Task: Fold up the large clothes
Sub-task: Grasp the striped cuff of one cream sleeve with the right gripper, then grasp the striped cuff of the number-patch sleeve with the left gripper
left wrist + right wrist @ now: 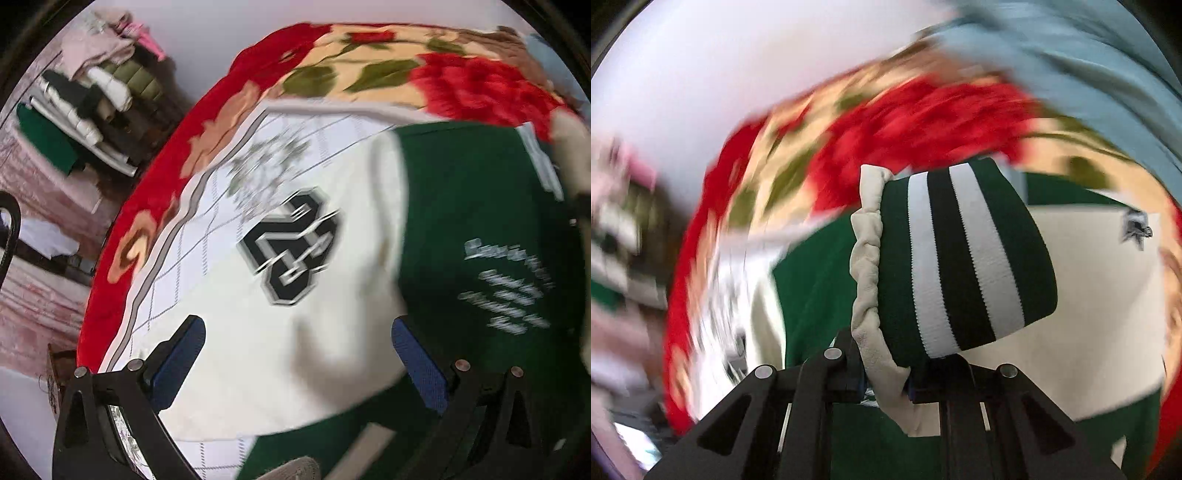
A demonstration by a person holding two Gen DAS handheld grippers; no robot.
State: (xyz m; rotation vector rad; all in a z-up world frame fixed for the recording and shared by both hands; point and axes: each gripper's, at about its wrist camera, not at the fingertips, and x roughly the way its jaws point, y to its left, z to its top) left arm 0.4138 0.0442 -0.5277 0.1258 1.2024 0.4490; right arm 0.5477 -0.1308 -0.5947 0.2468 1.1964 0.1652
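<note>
1. The work surface is a bed or table covered with a plush floral blanket [461,85] in red, cream and olive, with a white checked sheet [192,236] laid over it. A pale wall rises beyond, and far off to the left of the left gripper sits a stack of folded clothes [92,107].

2. The task's garment is a varsity jacket [461,206], green-bodied with cream sleeves, spread on the sheet directly ahead of both grippers. Much of both views is motion-blurred.

3. The left gripper [295,354] stands wide open with nothing between its blue-padded fingers [181,362]; it hangs just above a cream sleeve bearing a black-and-grey number patch [291,247].

4. The right gripper [886,387] is closed down on the sleeve cuff [964,258], pinching the gathered cream fabric where it meets the ribbing, so the cuff stands up just in front of its fingers.

5. Progress, as I judge it: early to middle. One sleeve appears laid across the body, while the other is lifted and not yet set down. Folding the body itself seems still to come.

6. Materials: the cuff is stretchy ribbed knit, dark green with two white bands and a black one between. The sleeve looks like soft, matte, suede-like cream cloth, puckered at the seam. The green body looks like a dense felted weave carrying white lettering [506,288], too blurred to read. A small dark emblem [1137,229] sits on cream fabric to the right of the right gripper.
</note>
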